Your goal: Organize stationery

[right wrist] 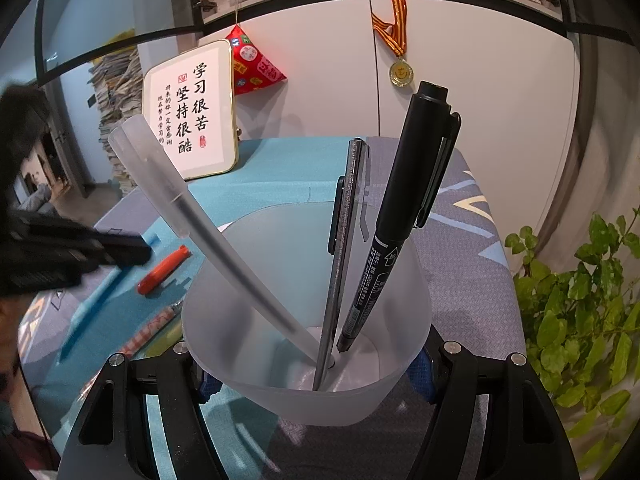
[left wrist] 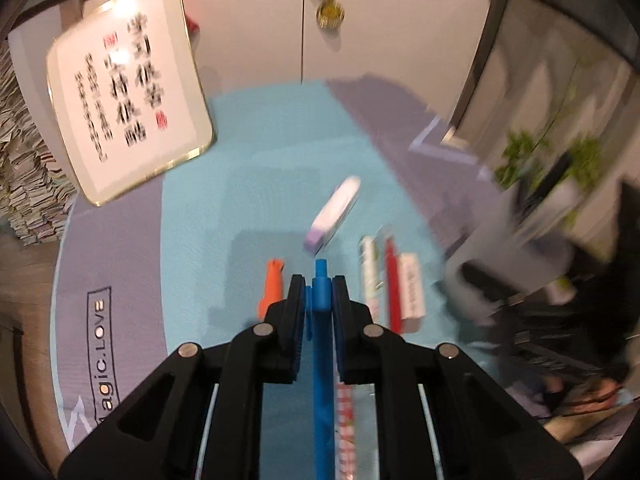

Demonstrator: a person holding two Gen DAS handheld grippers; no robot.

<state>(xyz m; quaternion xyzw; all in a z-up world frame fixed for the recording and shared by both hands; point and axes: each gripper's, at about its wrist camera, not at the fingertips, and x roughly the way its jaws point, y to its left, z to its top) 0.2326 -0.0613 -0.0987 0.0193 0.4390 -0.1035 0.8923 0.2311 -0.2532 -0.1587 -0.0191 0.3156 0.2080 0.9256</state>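
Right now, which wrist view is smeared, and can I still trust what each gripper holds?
Left wrist view: motion-blurred, worst at the right edge, yet the blue pen in the left gripper reads clearly. Right wrist view: sharp on the cup the right gripper grips; only the left gripper at its left edge is smeared. Both show fisheye bending.

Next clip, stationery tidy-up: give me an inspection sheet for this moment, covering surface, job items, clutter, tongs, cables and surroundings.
Surface: teal and grey printed desk mat.
Job's things: frosted translucent plastic cup holding a black marker, a grey pen and a frosted pen; blue plastic pen; orange marker, purple-and-white eraser, red pen lying on the mat.
Clutter: nothing seen.
Tongs: left tongs shut on the blue pen; right tongs gripping the cup.
Cables: nothing seen.
Surroundings: framed calligraphy sign, hanging medal, green plant.
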